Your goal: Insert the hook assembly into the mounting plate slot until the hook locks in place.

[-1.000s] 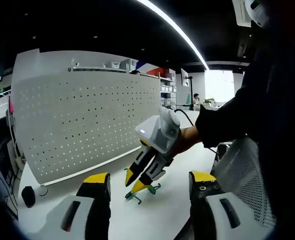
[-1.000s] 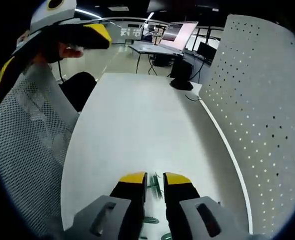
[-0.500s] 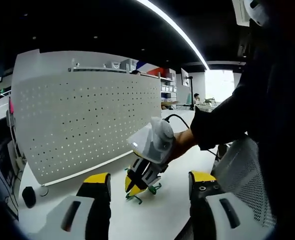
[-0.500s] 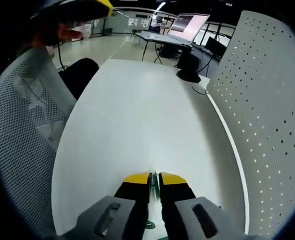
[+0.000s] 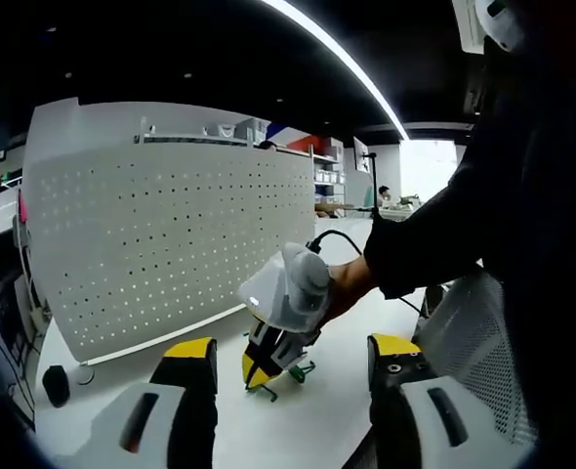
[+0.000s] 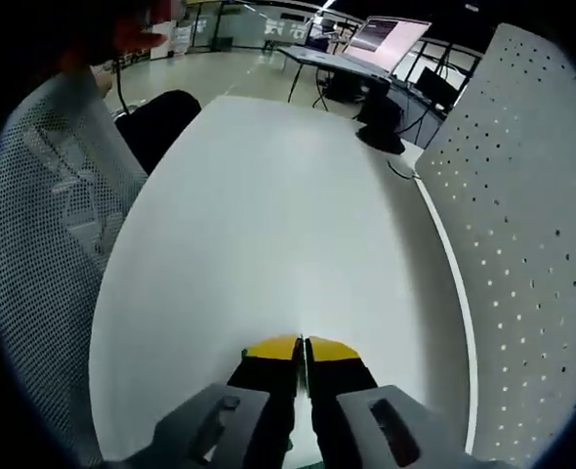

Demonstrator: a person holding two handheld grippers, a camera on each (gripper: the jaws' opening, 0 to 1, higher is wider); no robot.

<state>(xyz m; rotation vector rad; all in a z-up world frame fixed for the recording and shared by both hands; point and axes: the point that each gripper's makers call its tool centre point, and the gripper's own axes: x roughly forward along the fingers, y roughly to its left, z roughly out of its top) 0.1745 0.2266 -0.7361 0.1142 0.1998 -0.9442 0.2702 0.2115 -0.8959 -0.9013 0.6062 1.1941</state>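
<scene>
A green wire hook (image 5: 299, 370) lies on the white table (image 5: 317, 410) in front of the white pegboard plate (image 5: 171, 244). In the left gripper view my right gripper (image 5: 259, 369) is tipped down onto the hook, held by a hand in a dark sleeve. My left gripper (image 5: 293, 345) hovers open above the table's near edge with nothing between its jaws. In the right gripper view my right gripper (image 6: 304, 344) has its yellow tips pressed together on a thin green sliver of the hook (image 6: 304, 360). The pegboard plate (image 6: 532, 225) stands along the right.
A white mesh chair back (image 6: 44, 225) stands left of the table (image 6: 268, 215), and shows as the chair (image 5: 473, 332) on the right. A small black object (image 5: 56, 383) and a cable lie near the pegboard's end. Desks with screens (image 6: 386, 39) stand beyond.
My right gripper has come down onto the green hook and its jaws have gone from slightly apart to pressed together on it. The left gripper has stayed put.
</scene>
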